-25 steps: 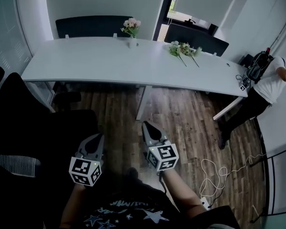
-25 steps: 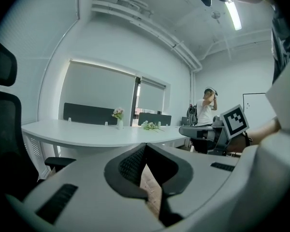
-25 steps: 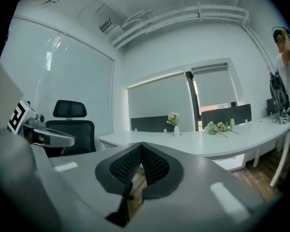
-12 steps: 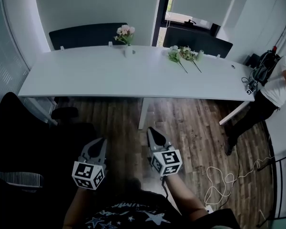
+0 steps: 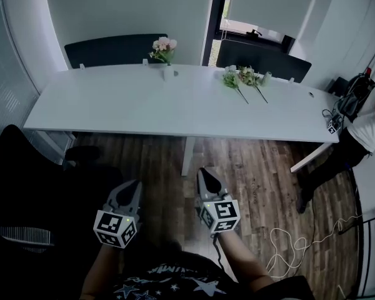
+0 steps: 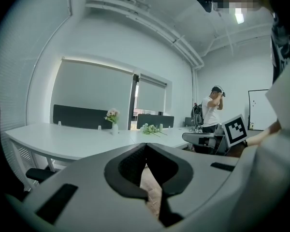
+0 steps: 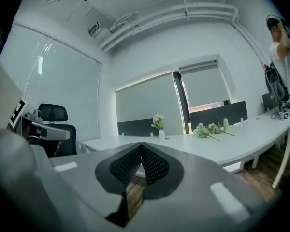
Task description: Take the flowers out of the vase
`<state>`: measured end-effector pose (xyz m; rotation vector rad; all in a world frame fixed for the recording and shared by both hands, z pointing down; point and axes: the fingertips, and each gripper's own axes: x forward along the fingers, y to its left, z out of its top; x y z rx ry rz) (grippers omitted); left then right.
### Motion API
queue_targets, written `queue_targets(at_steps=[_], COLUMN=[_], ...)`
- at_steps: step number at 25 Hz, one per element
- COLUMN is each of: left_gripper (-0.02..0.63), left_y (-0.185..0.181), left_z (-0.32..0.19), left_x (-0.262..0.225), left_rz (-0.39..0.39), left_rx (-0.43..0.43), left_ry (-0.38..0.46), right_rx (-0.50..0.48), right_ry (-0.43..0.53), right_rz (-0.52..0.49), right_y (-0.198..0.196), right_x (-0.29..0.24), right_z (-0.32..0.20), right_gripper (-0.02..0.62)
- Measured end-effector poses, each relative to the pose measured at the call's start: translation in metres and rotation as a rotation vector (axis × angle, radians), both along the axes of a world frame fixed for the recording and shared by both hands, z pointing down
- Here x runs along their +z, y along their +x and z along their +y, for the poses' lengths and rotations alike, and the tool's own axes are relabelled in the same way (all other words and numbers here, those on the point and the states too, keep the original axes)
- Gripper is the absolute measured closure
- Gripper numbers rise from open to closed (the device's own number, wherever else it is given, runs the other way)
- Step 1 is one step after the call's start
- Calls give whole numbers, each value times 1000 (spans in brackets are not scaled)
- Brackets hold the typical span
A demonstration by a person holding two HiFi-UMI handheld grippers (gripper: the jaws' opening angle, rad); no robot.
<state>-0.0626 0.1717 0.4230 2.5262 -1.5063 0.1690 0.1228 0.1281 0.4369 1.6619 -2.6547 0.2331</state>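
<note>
Two grippers are in view, both with jaws fully closed and nothing between them. The left gripper (image 5: 134, 185) is held low in front of the person, over the wooden floor (image 5: 256, 167); in the left gripper view its jaws meet tip to tip and grip nothing. The right gripper (image 5: 204, 171) is beside it, a little apart, also over the floor; in the right gripper view its jaws are pressed together and empty. Neither gripper touches any object.

The vase (image 5: 168, 74) stands upright near the far edge of the white bench (image 5: 125, 108), with pink flowers (image 5: 163, 46) in it. It is well apart from both grippers, and the near edge of the bench lies between them and the vase. A bunch of loose flowers (image 5: 240, 79) lies flat on the bench to the right of the vase.

Dark panels (image 5: 112, 47) run behind the bench. A black chair (image 5: 31, 174) stands at the left, near the left gripper. At the right end of the bench a person (image 5: 365, 127) in a white shirt stands on the floor. A white cable (image 5: 300, 236) lies looped on the floor to the right of the right gripper.
</note>
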Motion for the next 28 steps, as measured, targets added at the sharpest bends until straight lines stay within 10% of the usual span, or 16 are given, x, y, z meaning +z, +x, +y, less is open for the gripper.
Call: queue_targets(at_steps=[13, 28], left_gripper=[597, 597], left_y=[3, -51], left_z=[-46, -193], left_x=[4, 15], left_rz=[3, 36], left_rx=[18, 5], left_ry=[4, -12], right_rx=[-22, 8], right_ry=[-34, -79], right_rz=[29, 38], right_y=[-9, -38], right_x=[10, 16], right_z=[-25, -169], right_gripper=[594, 594])
